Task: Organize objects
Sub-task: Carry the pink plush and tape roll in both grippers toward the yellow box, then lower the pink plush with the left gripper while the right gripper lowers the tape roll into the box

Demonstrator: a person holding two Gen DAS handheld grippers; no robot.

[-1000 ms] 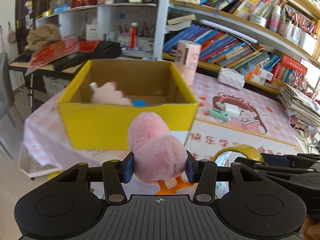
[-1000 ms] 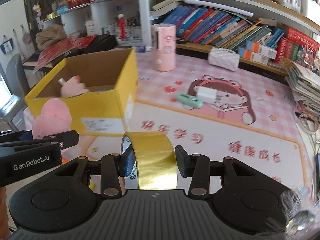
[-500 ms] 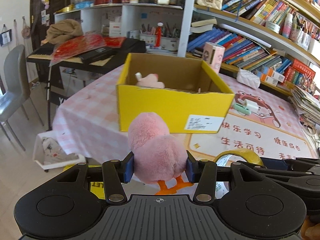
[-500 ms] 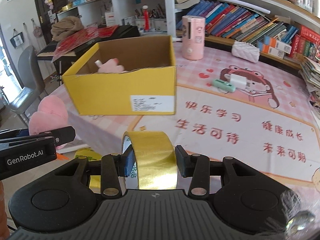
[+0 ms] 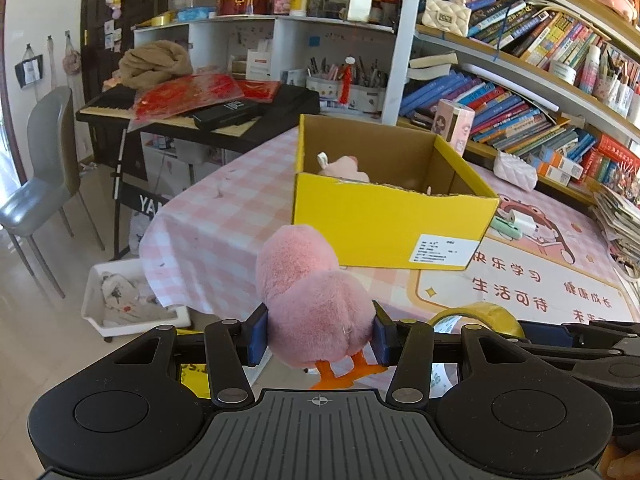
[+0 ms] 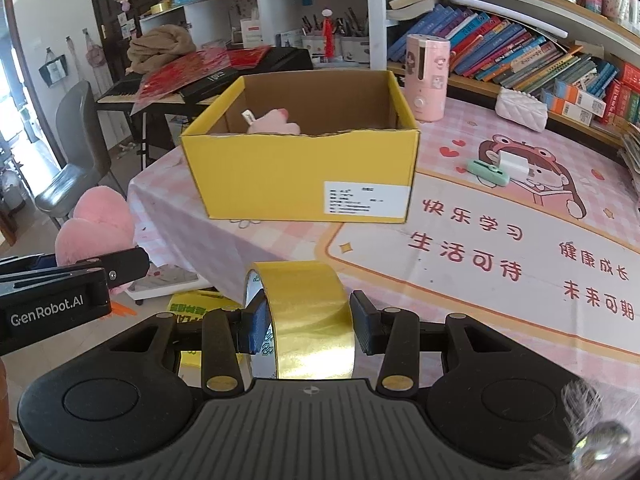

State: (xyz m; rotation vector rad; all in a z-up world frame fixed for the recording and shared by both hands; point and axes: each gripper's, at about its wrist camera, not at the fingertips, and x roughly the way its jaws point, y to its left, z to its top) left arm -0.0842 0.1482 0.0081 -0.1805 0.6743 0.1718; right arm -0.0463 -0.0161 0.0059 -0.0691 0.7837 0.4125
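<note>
My left gripper [image 5: 316, 336] is shut on a pink plush bird [image 5: 312, 296] with orange feet, held off the table's near corner. My right gripper [image 6: 306, 320] is shut on a gold tape roll [image 6: 308, 320], held over the table's near edge. The open yellow cardboard box [image 5: 384, 220] stands on the table ahead; it also shows in the right wrist view [image 6: 300, 172]. A pink plush toy [image 6: 272, 122] lies inside it. The plush bird and the left gripper show at the left of the right wrist view [image 6: 96, 228].
The table has a pink checked cloth [image 6: 500, 240]. On it are a green case with a white charger [image 6: 500, 168], a pink canister [image 6: 426, 76] and a white pouch [image 6: 520, 108]. Bookshelves [image 5: 520, 80] stand behind. A grey chair [image 5: 44, 176], a keyboard [image 5: 200, 116] and a floor tray [image 5: 128, 300] are on the left.
Both grippers have pulled back from the box toward the table's near edge, each keeping its object. The box now looks smaller and farther away.
</note>
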